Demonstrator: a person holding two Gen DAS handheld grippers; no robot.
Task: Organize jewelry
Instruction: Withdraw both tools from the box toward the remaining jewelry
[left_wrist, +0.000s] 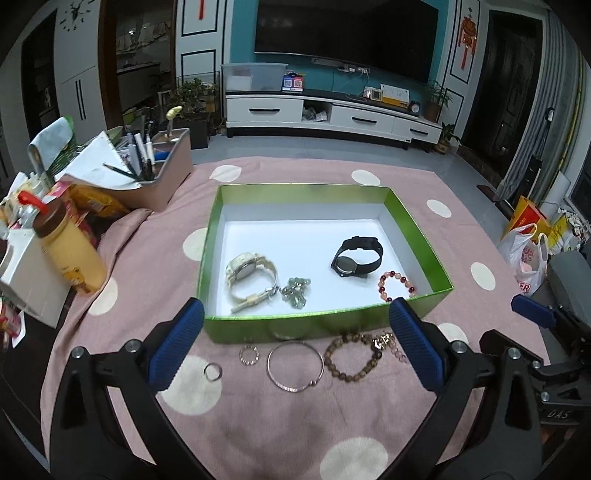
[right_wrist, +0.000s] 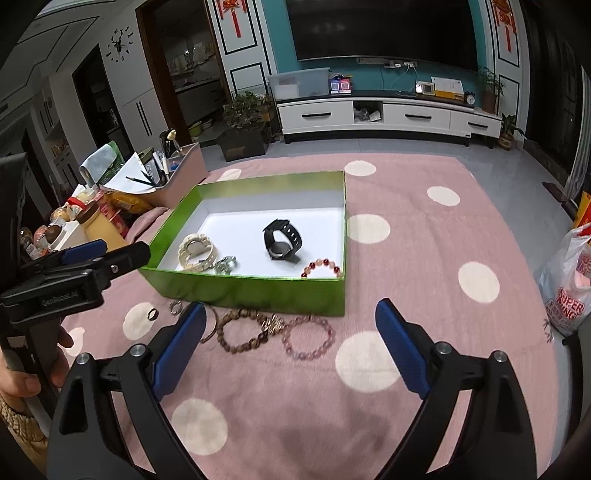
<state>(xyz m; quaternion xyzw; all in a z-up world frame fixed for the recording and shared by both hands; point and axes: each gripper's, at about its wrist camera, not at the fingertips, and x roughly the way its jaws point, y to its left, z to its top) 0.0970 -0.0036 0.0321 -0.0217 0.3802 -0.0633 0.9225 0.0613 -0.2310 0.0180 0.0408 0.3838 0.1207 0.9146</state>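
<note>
Both the left gripper (left_wrist: 296, 322) and the right gripper (right_wrist: 290, 325) are hovering wide open and empty, with watches and bead bracelets lying inside the green box (left_wrist: 258, 331) and bracelets (right_wrist: 309, 338) and rings (left_wrist: 213, 370) lying on the pink cloth (right_wrist: 424, 236) before it.

— What sits in the green box (right_wrist: 258, 291)?
— A cream watch (right_wrist: 195, 253), a green bead cluster (right_wrist: 225, 265), a black watch (right_wrist: 282, 240) and a red bead bracelet (right_wrist: 320, 267).
— And on the pink dotted tabletop (right_wrist: 424, 258)?
— A wooden bead bracelet (right_wrist: 242, 330) and a pink bead bracelet (right_wrist: 308, 338) just before the box, and a ring (right_wrist: 152, 314) further left.
— The right tool (right_wrist: 290, 347)?
— Its blue pads stand wide apart, holding nothing.
</note>
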